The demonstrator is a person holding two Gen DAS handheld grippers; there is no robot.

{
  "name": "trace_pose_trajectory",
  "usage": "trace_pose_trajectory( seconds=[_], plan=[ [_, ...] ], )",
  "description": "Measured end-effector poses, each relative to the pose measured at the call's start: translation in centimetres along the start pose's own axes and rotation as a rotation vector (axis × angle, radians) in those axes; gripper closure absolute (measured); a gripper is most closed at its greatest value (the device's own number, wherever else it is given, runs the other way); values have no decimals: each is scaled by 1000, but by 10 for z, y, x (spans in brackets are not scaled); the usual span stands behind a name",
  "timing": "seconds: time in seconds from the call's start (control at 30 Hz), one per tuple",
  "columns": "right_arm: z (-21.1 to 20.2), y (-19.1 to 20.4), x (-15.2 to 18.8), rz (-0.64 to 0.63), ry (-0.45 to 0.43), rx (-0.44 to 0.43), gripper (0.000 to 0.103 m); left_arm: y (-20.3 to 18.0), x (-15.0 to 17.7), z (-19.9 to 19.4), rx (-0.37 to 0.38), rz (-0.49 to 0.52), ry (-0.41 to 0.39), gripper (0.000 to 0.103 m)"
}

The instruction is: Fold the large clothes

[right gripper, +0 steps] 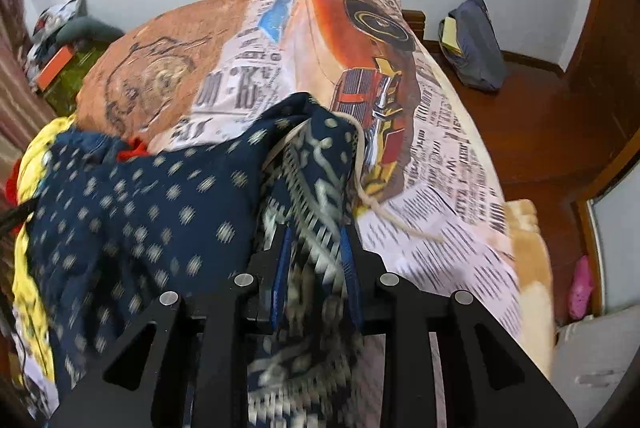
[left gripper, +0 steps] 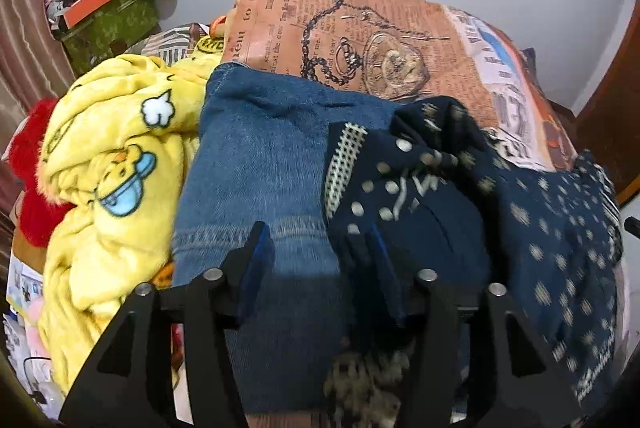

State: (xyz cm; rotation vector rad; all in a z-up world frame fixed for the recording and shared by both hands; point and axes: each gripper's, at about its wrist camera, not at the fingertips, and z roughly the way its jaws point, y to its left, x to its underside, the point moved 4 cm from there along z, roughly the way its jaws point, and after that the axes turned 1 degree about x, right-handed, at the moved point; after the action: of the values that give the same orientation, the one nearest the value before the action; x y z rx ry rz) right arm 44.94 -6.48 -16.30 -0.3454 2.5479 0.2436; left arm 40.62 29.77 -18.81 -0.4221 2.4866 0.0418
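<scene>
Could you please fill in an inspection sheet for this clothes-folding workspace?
Surface: bed under a newspaper-print cover, bare on its right side.
Job's things: navy dotted garment spread across the bed; folded blue jeans beside it.
Clutter: yellow cartoon blanket, red plush item.
Grippers: right gripper shut on the navy dotted garment; left gripper open over jeans and garment.
Cables: cream drawstring trailing on the cover.
Surroundings: white wall, wooden floor, grey bag, cluttered corner pile.

Home bedroom, bed [right gripper: 440, 132] with newspaper-print cover, wooden floor [right gripper: 532, 116]
</scene>
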Motion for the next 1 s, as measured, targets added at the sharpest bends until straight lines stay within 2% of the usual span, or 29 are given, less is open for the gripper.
trace_pose_trajectory(
  seconds=[0.1,0.23,0.3,0.4,0.53,0.63,0.8,1.0],
  plan=[
    [-30,5,11,-19,-29,-19,80,-7,11,-26,13,38,-13,48],
    [-72,15,26,-76,-91,6,77,-20,30,-65,36,96,-39,48],
    [-91,18,34,-87,-125,2,63,-24,40,-83,51,116,-55,47],
    [-119,22,47,-91,-180,-2,51,-28,58,-112,77,136,-88,42],
    [-140,28,65,-102,-199,24,42,-31,80,-137,99,152,-110,36],
    [-146,29,84,-119,-184,26,41,-31,98,-146,102,180,-109,34],
    [-144,24,120,-133,-147,44,41,-23,141,-142,119,193,-38,34],
    [-128,13,167,-111,-51,36,41,-5,200,-116,163,131,117,34]
  ],
)
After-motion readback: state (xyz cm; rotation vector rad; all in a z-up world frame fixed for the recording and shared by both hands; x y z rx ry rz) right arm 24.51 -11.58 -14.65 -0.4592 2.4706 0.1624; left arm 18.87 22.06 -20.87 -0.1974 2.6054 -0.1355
